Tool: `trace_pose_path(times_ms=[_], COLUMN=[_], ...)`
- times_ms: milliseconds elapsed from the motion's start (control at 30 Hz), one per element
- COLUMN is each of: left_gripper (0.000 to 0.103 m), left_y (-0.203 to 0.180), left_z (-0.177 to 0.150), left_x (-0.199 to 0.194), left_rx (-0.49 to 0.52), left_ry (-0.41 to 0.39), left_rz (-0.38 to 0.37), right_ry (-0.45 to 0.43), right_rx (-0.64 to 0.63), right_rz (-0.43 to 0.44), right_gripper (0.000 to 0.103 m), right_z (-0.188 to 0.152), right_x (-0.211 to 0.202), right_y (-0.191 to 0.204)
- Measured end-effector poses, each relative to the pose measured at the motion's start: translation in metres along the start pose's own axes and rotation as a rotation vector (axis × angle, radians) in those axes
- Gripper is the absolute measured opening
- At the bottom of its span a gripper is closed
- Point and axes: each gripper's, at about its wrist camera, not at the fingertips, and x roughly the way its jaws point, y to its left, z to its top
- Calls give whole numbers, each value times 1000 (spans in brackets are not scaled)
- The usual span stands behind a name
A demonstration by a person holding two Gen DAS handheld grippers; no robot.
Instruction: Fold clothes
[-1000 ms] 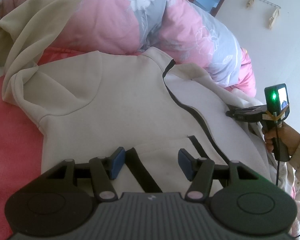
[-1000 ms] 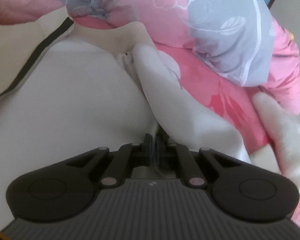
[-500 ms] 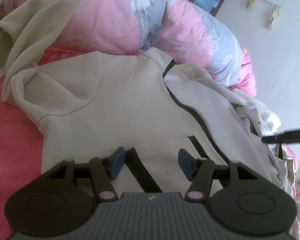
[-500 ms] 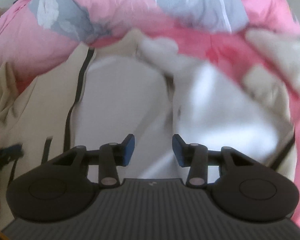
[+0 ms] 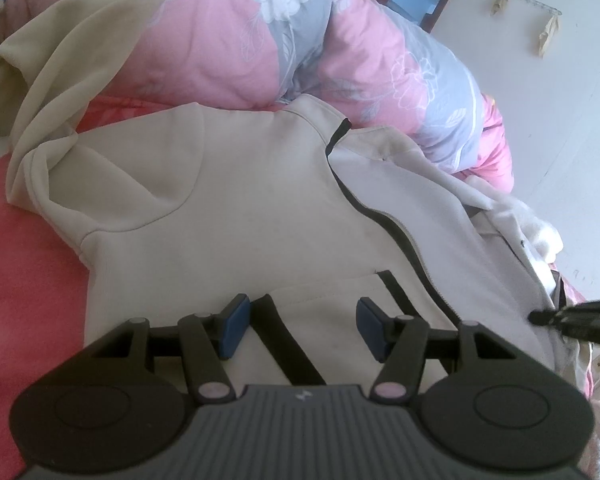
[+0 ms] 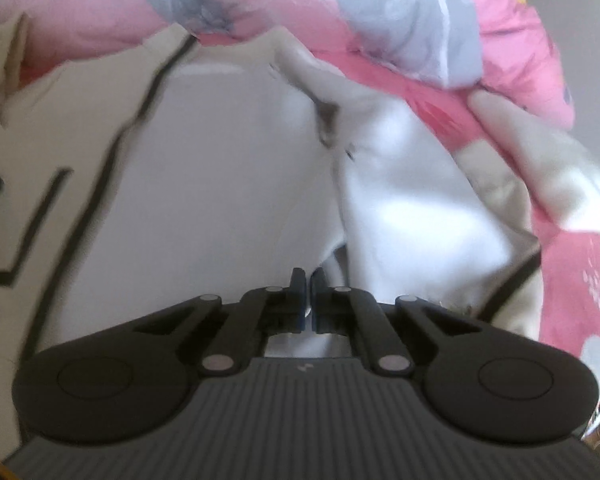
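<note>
We see the cream zip jacket [image 5: 236,216] spread flat on the pink bed [image 5: 24,280], straight ahead of and beneath our left tool [image 5: 298,326], whose jaws stand apart over the dark-trimmed pocket, touching nothing we can make out. Our right tool [image 6: 307,300] has its jaws pressed together at the jacket's open right front; whether cloth is caught between them we cannot tell. A floral quilt [image 5: 260,40] lies beyond.

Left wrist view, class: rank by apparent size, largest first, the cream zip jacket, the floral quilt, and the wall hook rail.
1. Cream zip jacket, though nearest the camera.
2. Floral quilt.
3. Wall hook rail, far off.
</note>
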Motion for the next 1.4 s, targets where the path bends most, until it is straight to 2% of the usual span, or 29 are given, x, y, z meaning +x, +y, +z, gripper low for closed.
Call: trace_pose_path(times_ms=[167, 200, 300, 367, 400, 533, 600, 733, 900, 1000, 1067, 1133, 1233, 1400], left_gripper=[60, 60, 60, 60, 60, 60, 60, 60, 60, 60, 60, 60, 60, 60], left_y=[1, 0, 0, -1, -1, 0, 0, 0, -1, -1, -1, -1, 1, -1], left_z=[0, 0, 0, 0, 0, 1, 1, 2, 2, 2, 2, 2, 2, 2], left_x=[0, 0, 0, 0, 0, -1, -1, -1, -2, -2, -2, -2, -2, -2], left_rx=[-4, -3, -3, -2, -1, -1, 0, 0, 4, 5, 6, 5, 0, 3], left_ry=[0, 0, 0, 1, 1, 0, 0, -1, 0, -1, 0, -1, -1, 0], left_rz=[-2, -2, -1, 0, 0, 0, 0, -1, 3, 4, 4, 2, -2, 1], right_ry=[-10, -20, -50, -69, -71, -10, 31, 107, 104, 50, 23, -5, -67, -142], right_rx=[-31, -16, 154, 307, 381, 618, 715, 824, 870, 881, 880, 877, 864, 832], right_rz=[-41, -37, 19, 76, 103, 191, 231, 269, 295, 335, 340, 334, 312, 238], right_gripper=[2, 5, 18, 21, 27, 39, 41, 47, 48, 44, 34, 6, 3, 3], right_z=[-6, -5, -9, -19, -26, -64, -82, -110, -128, -127, -127, -128, -130, -129], right_x=[7, 2, -26, -50, -60, -81, -83, -78, -68, -67, -63, -60, -69, -112], right_y=[4, 1, -28, -53, -65, -101, -111, -115, -110, -109, -108, -107, -104, -112])
